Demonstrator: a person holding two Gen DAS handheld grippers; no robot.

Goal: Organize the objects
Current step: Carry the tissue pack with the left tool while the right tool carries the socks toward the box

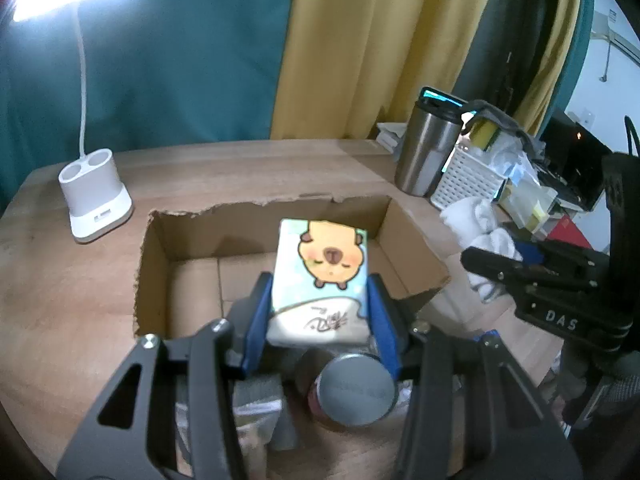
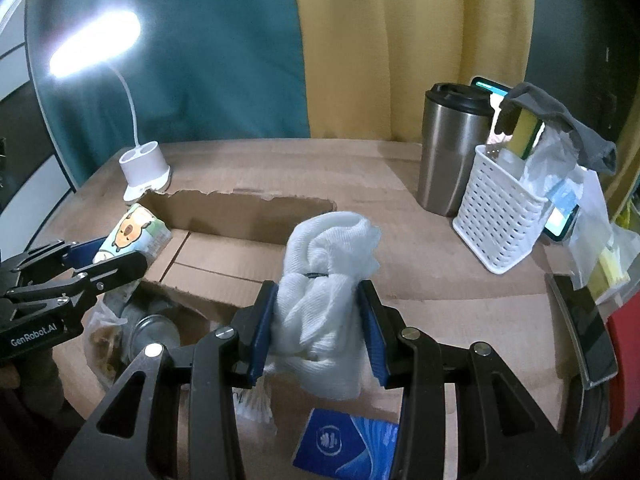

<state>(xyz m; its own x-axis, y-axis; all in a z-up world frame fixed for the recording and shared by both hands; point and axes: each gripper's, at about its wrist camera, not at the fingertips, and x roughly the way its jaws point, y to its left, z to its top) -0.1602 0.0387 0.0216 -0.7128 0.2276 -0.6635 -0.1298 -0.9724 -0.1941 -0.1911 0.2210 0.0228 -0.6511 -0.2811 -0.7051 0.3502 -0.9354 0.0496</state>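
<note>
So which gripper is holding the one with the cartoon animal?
The left gripper. It grips the tissue pack with the brown animal, over the box. The right gripper holds a plain white cloth.

Brushed-metal tumbler (image 2: 452, 152); rough white cloth (image 2: 320, 280); torn cardboard box (image 1: 256, 236).

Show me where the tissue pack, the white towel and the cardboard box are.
tissue pack (image 1: 324, 276): left wrist view, printed front face.
white towel (image 2: 324, 280): right wrist view, bunched middle.
cardboard box (image 1: 154, 276): left wrist view, left wall.
</note>
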